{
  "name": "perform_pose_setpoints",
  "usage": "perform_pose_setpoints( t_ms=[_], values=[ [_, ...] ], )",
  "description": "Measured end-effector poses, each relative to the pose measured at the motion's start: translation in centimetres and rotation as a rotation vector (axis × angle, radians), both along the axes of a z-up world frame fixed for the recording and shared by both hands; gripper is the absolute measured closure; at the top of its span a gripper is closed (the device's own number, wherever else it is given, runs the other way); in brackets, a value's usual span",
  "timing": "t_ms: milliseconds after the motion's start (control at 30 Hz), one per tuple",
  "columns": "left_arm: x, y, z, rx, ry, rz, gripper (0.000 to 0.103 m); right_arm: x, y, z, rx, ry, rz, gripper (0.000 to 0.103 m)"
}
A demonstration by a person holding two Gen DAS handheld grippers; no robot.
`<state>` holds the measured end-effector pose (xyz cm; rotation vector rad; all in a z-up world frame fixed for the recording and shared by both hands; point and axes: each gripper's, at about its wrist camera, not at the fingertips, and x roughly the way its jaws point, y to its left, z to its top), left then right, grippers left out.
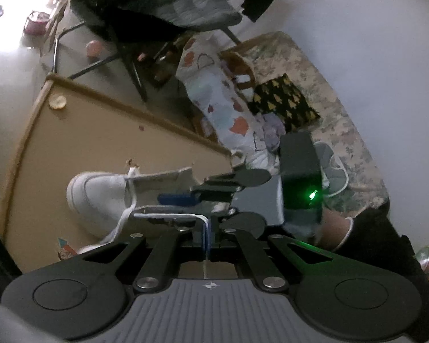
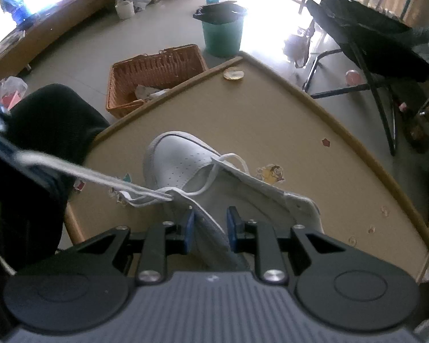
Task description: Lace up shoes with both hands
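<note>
Left hand-held gripper point(image 1: 207, 235) pinches the white lace point(image 1: 168, 215) shut; right hand-held gripper point(image 2: 208, 225) clamps the white shoe's point(image 2: 180, 160) upper, toe pointing away across the tan surface point(image 2: 286, 120).

My pads point(image 2: 189, 230) are blue on black arms. The shoe point(image 2: 174, 160) is white with tiny perforated dots on the toe, its lace point(image 2: 100, 175) white too. The table point(image 2: 286, 120) is tan with a darker brown edge and small cartoon stickers point(image 2: 271, 173). Past its far corner stand a brown woven basket point(image 2: 157, 71) and a teal bucket point(image 2: 221, 37). A black cushion point(image 1: 283, 101) bears yellow tree shapes.
</note>
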<state>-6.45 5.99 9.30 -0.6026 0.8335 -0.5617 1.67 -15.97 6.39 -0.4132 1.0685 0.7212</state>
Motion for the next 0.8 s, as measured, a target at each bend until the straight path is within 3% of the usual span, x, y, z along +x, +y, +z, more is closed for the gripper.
perform_pose_setpoints(
  t_ms=[800],
  values=[
    [-0.9,0.6,6.9,-0.148,-0.155,-0.023,0.103,0.3,0.5,-0.2,-0.016,0.005,-0.004,0.08]
  ],
)
